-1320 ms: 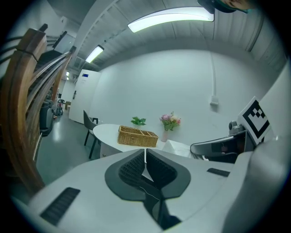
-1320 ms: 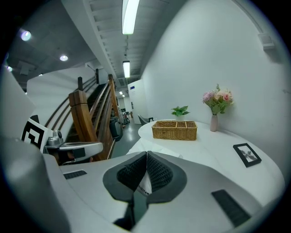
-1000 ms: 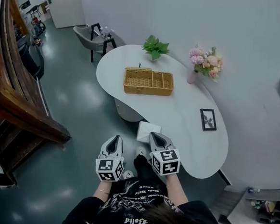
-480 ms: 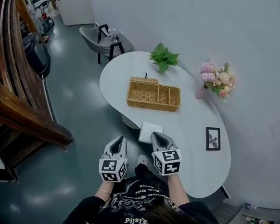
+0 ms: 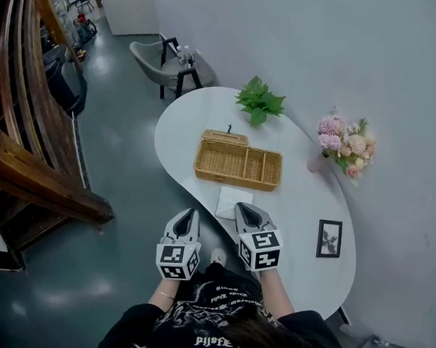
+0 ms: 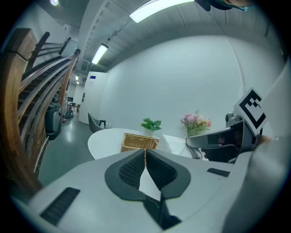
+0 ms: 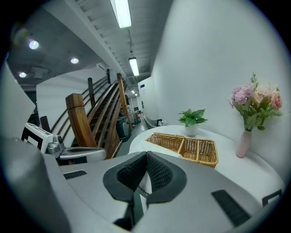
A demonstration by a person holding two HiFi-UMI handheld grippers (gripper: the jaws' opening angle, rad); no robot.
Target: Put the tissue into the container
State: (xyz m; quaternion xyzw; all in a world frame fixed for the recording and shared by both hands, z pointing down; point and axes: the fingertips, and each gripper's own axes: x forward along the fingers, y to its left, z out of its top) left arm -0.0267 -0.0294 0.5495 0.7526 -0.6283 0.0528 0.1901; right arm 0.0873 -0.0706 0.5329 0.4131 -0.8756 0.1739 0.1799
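Observation:
A white folded tissue (image 5: 233, 202) lies on the white table (image 5: 306, 199) near its front edge. Just behind it stands a wicker container (image 5: 237, 163) with several compartments, also in the left gripper view (image 6: 138, 142) and the right gripper view (image 7: 184, 146). My right gripper (image 5: 244, 208) is shut, its tip at the tissue's near right corner; the tissue (image 7: 159, 150) shows just past its jaws. My left gripper (image 5: 187, 214) is shut and hangs off the table's edge, left of the tissue. Neither holds anything.
A potted green plant (image 5: 260, 101) stands behind the container. A pink vase of flowers (image 5: 344, 142) is at the right and a framed picture (image 5: 329, 238) lies near it. A grey chair (image 5: 170, 64) and a wooden stair rail (image 5: 25, 139) are to the left.
The head view has shifted, so the table sits more squarely ahead. Both grippers stay shut and keep about the same place beside the tissue.

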